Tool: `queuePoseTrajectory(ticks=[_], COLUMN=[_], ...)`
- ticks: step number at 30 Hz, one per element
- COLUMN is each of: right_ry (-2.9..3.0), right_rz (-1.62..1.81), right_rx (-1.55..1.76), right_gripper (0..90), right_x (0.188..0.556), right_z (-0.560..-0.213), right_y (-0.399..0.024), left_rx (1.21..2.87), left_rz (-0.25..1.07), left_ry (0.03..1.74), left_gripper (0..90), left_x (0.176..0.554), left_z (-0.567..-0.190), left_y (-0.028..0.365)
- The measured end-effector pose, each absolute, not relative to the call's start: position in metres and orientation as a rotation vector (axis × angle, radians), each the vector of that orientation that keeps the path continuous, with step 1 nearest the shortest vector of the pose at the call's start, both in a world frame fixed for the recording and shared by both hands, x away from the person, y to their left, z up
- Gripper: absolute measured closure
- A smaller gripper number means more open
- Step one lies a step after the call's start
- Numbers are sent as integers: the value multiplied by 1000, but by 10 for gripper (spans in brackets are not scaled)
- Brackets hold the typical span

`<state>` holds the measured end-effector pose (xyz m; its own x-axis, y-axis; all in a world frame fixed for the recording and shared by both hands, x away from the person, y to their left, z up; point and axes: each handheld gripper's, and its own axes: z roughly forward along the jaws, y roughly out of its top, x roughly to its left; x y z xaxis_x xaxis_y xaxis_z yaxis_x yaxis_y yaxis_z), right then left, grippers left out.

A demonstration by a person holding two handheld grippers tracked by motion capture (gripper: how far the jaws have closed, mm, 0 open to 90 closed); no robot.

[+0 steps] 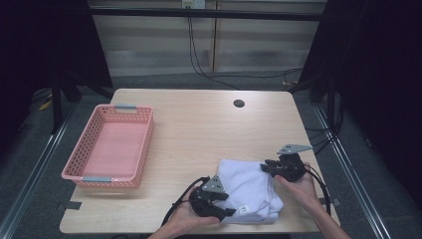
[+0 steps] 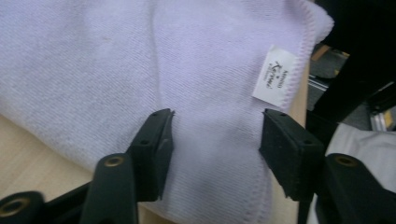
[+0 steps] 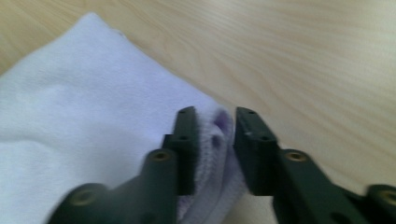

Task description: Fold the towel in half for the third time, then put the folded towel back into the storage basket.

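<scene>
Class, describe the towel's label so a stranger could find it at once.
Start at the wooden table, then find the folded white towel at its near right edge. The label is a small white tag with dark print, stitched at the towel's hemmed near edge, by the left gripper.

Wooden table point(image 1: 199, 129): pink basket point(image 1: 109, 147), white towel point(image 1: 249, 189)

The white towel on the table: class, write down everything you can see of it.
The towel is white terry cloth, folded into a thick, soft bundle with a stitched hem and a small printed label near one corner. It lies on the wooden table, close to the near edge, right of the pink basket. The left gripper straddles its edge with open fingers; the right gripper has a folded corner between its fingers.
</scene>
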<state>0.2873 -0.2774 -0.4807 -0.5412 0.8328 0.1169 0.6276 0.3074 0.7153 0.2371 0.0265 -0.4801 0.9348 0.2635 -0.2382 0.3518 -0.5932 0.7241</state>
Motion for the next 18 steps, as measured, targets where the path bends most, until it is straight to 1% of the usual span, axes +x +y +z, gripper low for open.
queuePoseTrajectory(ticks=[3,6,7,8,9,15,18], right_ry=[2296,2317,2311,2319,2328,2326,2343], right_rz=[1034,1066,1068,1076,1088,1166,1149], right_rx=[1355,1391,1393,1388,1392,1379,1377], right_gripper=[410,368,346,349,348,285,283], right_x=[289,292,292,293,293,291,293], right_z=[-489,-494,-494,-495,-495,-487,-492], right_y=[-280,-285,-285,-286,-286,-287,-286], left_rx=[2226,2247,2251,2260,2252,2275,2273], left_rz=[-130,-123,-142,-162,-169,-152,-156], left_ry=[497,547,555,555,558,537,530], left_gripper=[362,311,291,256,246,247,253], left_x=[231,223,223,223,222,222,223], left_z=[-474,-483,-487,-489,-490,-495,-496], left_y=[45,63,64,63,61,47,41])
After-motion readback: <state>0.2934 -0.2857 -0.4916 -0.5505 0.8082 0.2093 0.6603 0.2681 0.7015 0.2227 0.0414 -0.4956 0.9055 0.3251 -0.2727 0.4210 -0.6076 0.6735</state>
